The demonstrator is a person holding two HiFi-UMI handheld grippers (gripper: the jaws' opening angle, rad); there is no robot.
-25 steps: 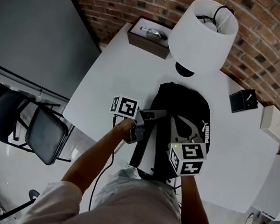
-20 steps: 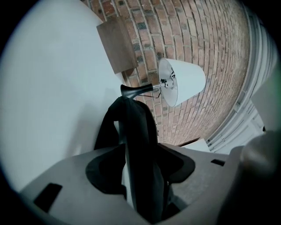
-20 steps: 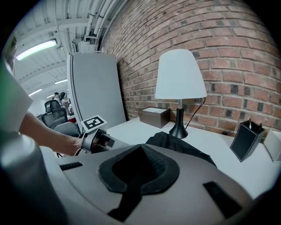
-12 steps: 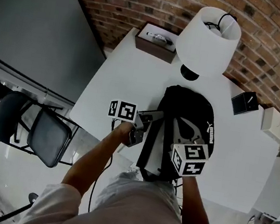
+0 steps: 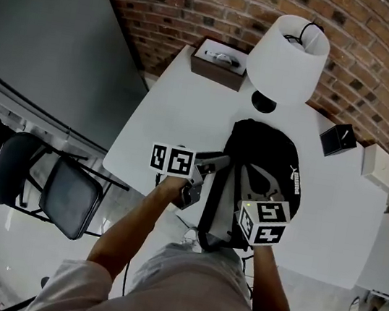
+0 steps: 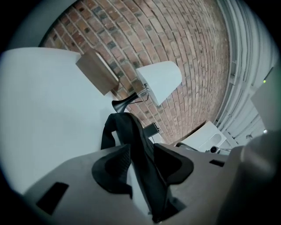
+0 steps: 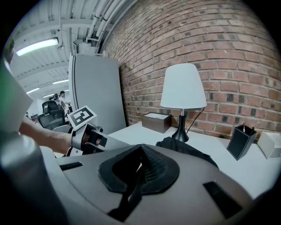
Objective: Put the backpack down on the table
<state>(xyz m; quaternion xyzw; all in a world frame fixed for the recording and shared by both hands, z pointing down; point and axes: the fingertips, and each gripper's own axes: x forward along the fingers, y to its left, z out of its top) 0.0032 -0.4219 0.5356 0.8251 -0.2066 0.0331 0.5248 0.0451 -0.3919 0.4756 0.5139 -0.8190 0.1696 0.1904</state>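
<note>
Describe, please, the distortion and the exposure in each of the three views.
Head view: brick wall courses bow, lamp shade is washed out, black backpack shows little detail. Left gripper view: strong fisheye, black corners, table nearly featureless white. Right gripper view: ceiling light glares, edges dark.

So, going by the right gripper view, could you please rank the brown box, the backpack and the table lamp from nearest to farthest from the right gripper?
1. The backpack: straight ahead, its strap held in the right gripper.
2. The table lamp: behind the backpack, slightly right.
3. The brown box: farthest, at the back left.
</note>
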